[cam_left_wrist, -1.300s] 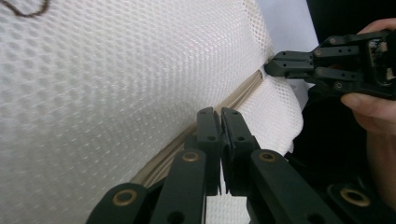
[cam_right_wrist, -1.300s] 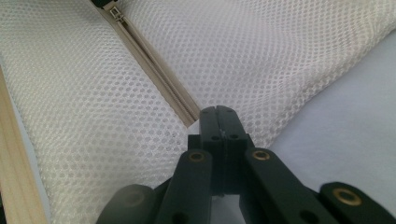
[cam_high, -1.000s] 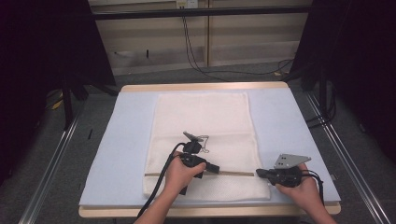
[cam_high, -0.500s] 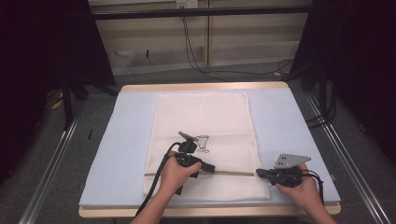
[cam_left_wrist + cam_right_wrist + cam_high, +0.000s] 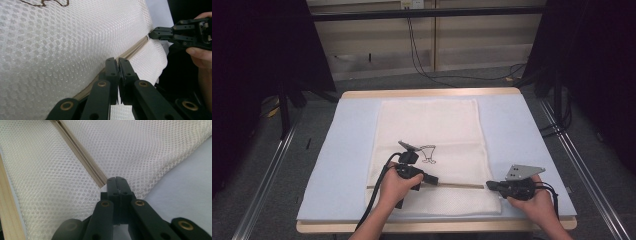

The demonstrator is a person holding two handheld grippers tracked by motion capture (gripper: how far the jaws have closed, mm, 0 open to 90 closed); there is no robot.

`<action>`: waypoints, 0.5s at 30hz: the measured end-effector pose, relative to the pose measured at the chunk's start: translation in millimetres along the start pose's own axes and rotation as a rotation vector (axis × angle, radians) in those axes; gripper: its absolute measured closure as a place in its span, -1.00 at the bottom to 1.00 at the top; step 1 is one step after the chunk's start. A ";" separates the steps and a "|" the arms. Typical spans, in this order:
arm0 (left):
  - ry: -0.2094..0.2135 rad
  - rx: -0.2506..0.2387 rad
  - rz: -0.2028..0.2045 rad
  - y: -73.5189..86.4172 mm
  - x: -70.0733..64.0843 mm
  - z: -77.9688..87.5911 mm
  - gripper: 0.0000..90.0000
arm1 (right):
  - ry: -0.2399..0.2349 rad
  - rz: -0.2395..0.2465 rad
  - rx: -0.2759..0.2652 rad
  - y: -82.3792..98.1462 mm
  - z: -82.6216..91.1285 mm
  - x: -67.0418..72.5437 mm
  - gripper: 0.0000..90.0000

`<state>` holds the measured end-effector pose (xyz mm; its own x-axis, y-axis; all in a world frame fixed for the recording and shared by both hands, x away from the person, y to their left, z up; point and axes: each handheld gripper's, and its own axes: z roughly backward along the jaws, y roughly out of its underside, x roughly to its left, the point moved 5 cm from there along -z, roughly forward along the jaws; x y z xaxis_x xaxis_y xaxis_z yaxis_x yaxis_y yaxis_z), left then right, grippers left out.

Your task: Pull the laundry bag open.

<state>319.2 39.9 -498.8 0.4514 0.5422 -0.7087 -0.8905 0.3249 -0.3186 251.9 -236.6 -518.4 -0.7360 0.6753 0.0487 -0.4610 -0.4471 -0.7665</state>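
A white mesh bag (image 5: 432,125) lies flat on a light-blue mat (image 5: 522,135). A tan zipper (image 5: 459,185) runs across its near end. My left gripper (image 5: 435,181) lies on the zipper line with its jaws pressed together on the zipper (image 5: 135,48); whether a pull tab sits between the tips (image 5: 118,61) is hidden. My right gripper (image 5: 488,185) is shut on the zipper's end at the bag's right edge, tips (image 5: 117,180) meeting where the zipper (image 5: 82,155) stops. The right gripper (image 5: 152,35) also appears in the left gripper view, pinching that same end.
A small brown embroidered figure (image 5: 428,154) marks the bag's middle. The mat covers a wooden table (image 5: 432,93) with metal rails on the floor at both sides. Cables hang from the far wall. A grey plate (image 5: 523,171) sits on top of the right gripper.
My left hand has edged slightly left along the zipper. The right gripper and the bag's end have stayed put.
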 end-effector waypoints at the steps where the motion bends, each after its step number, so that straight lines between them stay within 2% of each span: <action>1: -0.005 -0.002 0.001 -0.1 0.0 0.2 0.94 | 0.000 0.000 0.000 0.0 0.0 -0.1 1.00; 2: -0.007 0.001 -0.007 -0.2 1.1 0.9 0.94 | -0.001 0.000 0.000 0.0 0.0 0.0 1.00; 3: 0.006 -0.005 0.012 -0.1 0.2 1.3 0.94 | 0.000 0.000 0.000 0.0 0.0 0.0 1.00; 5: 0.012 -0.002 0.009 0.5 0.9 1.4 0.94 | 0.000 0.000 0.000 0.0 0.0 0.0 1.00; 8: -0.009 -0.006 0.006 0.6 2.2 1.4 0.94 | -0.001 0.000 0.000 0.0 0.0 -0.1 1.00; 10: 0.010 0.000 0.010 0.9 2.0 2.5 0.94 | -0.001 -0.002 0.000 0.0 0.0 -0.1 1.00; 12: -0.007 -0.004 0.008 1.4 3.5 3.5 0.94 | -0.001 -0.001 0.000 0.0 0.0 -0.1 1.00; 15: 0.002 -0.006 0.008 2.0 2.5 4.6 0.94 | -0.003 -0.002 0.000 0.0 0.0 -0.2 1.00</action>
<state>318.9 45.6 -498.3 0.4438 0.5436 -0.7124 -0.8946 0.3157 -0.3163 252.1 -236.7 -518.4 -0.7366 0.6743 0.0519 -0.4624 -0.4461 -0.7663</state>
